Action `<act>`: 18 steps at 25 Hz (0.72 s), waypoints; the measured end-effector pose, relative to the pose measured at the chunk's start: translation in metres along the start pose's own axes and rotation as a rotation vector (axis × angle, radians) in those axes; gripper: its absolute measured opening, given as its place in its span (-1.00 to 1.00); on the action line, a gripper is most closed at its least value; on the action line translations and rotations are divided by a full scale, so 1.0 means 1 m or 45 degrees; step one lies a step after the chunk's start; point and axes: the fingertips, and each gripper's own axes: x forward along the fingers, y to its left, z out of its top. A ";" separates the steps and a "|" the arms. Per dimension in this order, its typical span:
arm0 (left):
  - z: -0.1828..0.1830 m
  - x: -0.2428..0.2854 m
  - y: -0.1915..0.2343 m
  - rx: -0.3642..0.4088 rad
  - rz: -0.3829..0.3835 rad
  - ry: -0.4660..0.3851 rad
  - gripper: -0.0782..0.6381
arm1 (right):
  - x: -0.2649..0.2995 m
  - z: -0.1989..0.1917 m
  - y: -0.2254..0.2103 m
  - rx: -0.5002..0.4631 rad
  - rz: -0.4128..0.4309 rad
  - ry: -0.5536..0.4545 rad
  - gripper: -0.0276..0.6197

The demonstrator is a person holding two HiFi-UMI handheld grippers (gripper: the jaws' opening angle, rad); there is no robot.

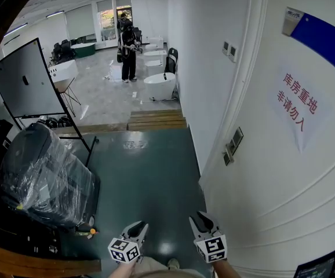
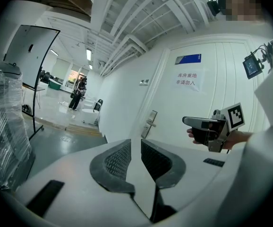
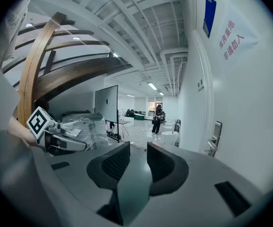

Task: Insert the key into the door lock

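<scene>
Green floor [image 1: 150, 172], white door [image 1: 283, 178] w/ lock [image 1: 232, 146]; left gripper [image 1: 137, 229], right gripper [image 1: 202, 219] jaws apart, empty.

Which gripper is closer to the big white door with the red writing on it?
The right one. The right gripper hangs just beside the white door, not touching it; the left gripper sits farther away, past the right one, over the dark green floor.

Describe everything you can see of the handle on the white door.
The handle is a silvery metal lever on a tall, narrow backplate, mounted near the edge of the white door. The lever sticks out roughly level. Nothing touches it. Any keyhole is too small to make out.
</scene>
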 end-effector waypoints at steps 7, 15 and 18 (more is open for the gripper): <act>0.038 0.003 0.017 0.060 -0.074 -0.016 -0.60 | 0.014 0.018 0.008 0.012 -0.060 -0.009 -0.55; 0.044 -0.008 0.045 0.060 -0.092 -0.018 -0.60 | 0.027 0.021 0.023 0.028 -0.108 -0.003 -0.55; 0.040 -0.014 0.055 0.046 -0.088 -0.013 -0.60 | 0.030 0.018 0.027 0.025 -0.119 0.004 -0.55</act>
